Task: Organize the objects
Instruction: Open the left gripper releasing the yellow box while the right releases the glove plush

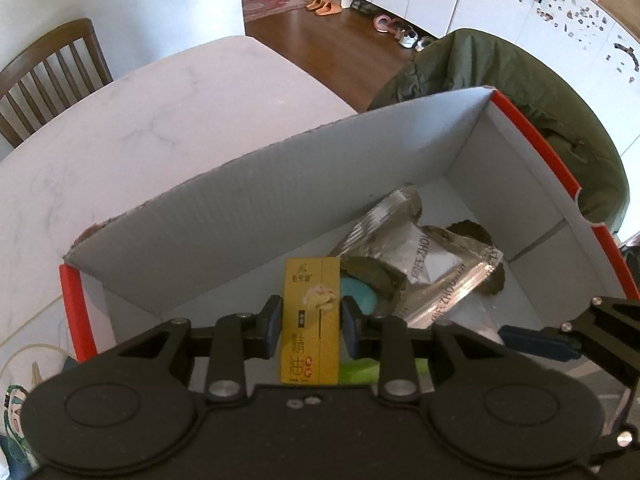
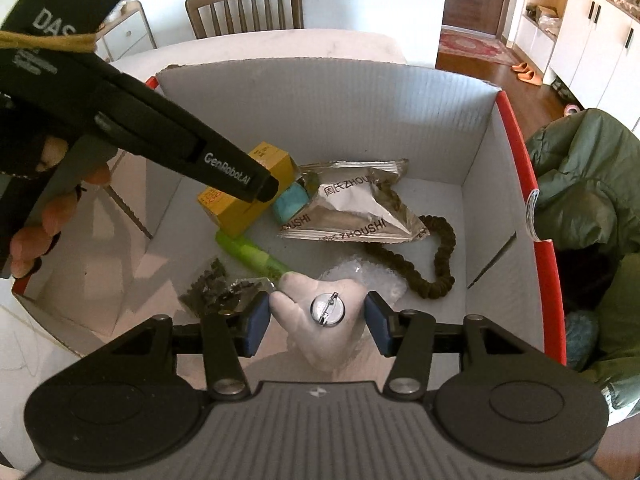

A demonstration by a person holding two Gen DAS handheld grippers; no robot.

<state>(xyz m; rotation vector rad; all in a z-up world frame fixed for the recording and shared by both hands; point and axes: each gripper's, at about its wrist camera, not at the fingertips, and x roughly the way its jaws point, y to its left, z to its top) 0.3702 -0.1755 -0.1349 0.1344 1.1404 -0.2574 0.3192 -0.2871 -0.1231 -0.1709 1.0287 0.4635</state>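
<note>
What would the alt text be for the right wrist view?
The right gripper holds a pale plush badge, pin-back up, above an open white cardboard box with red edges. Inside lie a silver foil pouch, green tube and olive scrunchie cord, while the left gripper lowers a yellow carton.

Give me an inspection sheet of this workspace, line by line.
Surface: white marble-look table, bare beyond the box.
Job's things: white cardboard box with red rim holds a silver foil snack packet, green tube, olive fabric loop, blue block.
Clutter: dark crumpled bag in the box.
Grippers: left gripper shut on yellow carton; right gripper around a pale plush with metal pin, contact unclear.
Cables: nothing seen.
Surroundings: wooden chair, green jacket.
</note>
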